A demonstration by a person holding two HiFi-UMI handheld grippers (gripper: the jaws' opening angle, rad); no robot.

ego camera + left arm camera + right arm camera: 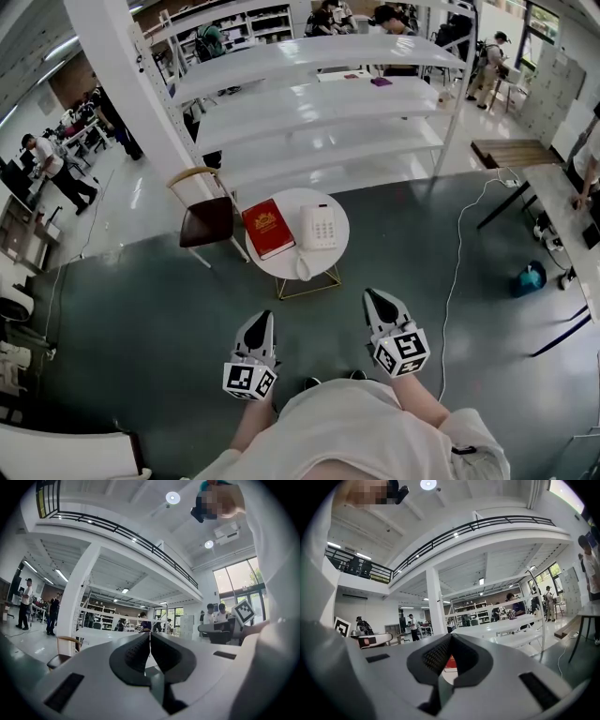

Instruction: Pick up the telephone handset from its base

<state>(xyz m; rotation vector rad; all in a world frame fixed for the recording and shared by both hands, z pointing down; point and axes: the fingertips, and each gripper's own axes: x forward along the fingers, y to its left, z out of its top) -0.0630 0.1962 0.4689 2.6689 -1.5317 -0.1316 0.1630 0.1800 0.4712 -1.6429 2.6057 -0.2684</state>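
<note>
In the head view a white telephone (320, 226) with its keypad up sits on a small round white table (281, 261), beside a red book (268, 228). A white curved part (303, 268), handset or cord, lies at the table's near edge; I cannot tell which. Both grippers hover level over the floor, short of the table. My left gripper (265, 319) is shut and empty, its jaws meeting in the left gripper view (150, 635). My right gripper (373, 296) is shut and empty too (451, 637). A sliver of the red book (449, 662) shows behind its jaws.
A wooden chair (208, 217) stands left of the table. Long white shelves (319, 103) run behind it. A white cable (457, 262) trails over the dark floor on the right, near a blue object (528, 278) and a desk (561, 202). People stand in the background.
</note>
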